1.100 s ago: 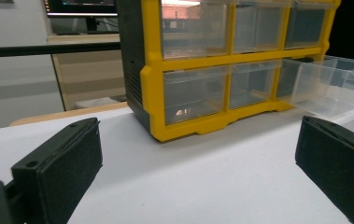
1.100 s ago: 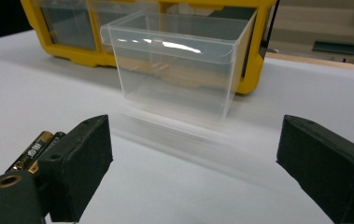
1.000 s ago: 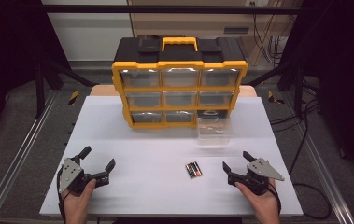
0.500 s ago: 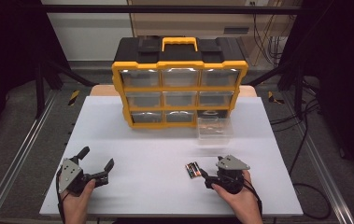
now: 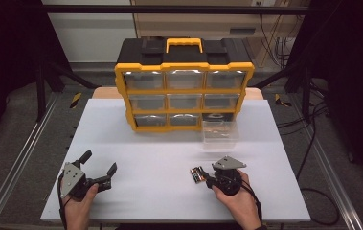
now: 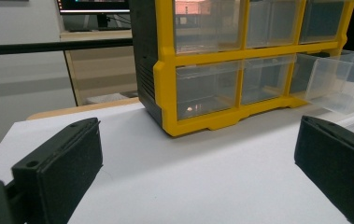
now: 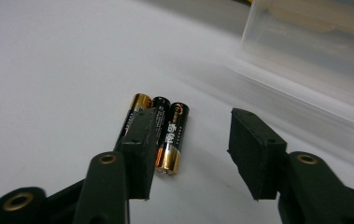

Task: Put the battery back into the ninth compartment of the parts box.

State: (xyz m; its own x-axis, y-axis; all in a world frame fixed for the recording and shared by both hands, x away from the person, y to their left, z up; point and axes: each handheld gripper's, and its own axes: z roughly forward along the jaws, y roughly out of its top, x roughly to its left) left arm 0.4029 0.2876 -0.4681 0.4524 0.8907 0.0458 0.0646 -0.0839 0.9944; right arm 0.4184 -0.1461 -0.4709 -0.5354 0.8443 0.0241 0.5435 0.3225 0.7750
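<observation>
Three black-and-gold batteries (image 5: 197, 173) (image 7: 170, 137) lie side by side on the white table (image 5: 160, 143), right of its middle near the front. My right gripper (image 5: 207, 179) (image 7: 191, 126) points left at them and its jaws have just been closing. One jaw overlaps the left battery, the other stands apart to the right, so the pads grip nothing. At the front left my left gripper (image 5: 100, 162) (image 6: 198, 140) rests wide open on bare table, facing the organizer.
A yellow-and-black drawer organizer (image 5: 184, 91) (image 6: 202, 84) stands at the back of the table. One clear drawer (image 5: 220, 134) (image 6: 347, 79) (image 7: 315, 42) sits pulled out on the table just behind the batteries.
My right gripper has slid left across the table up to the batteries and its jaws have narrowed. The left gripper has stayed where it was.
</observation>
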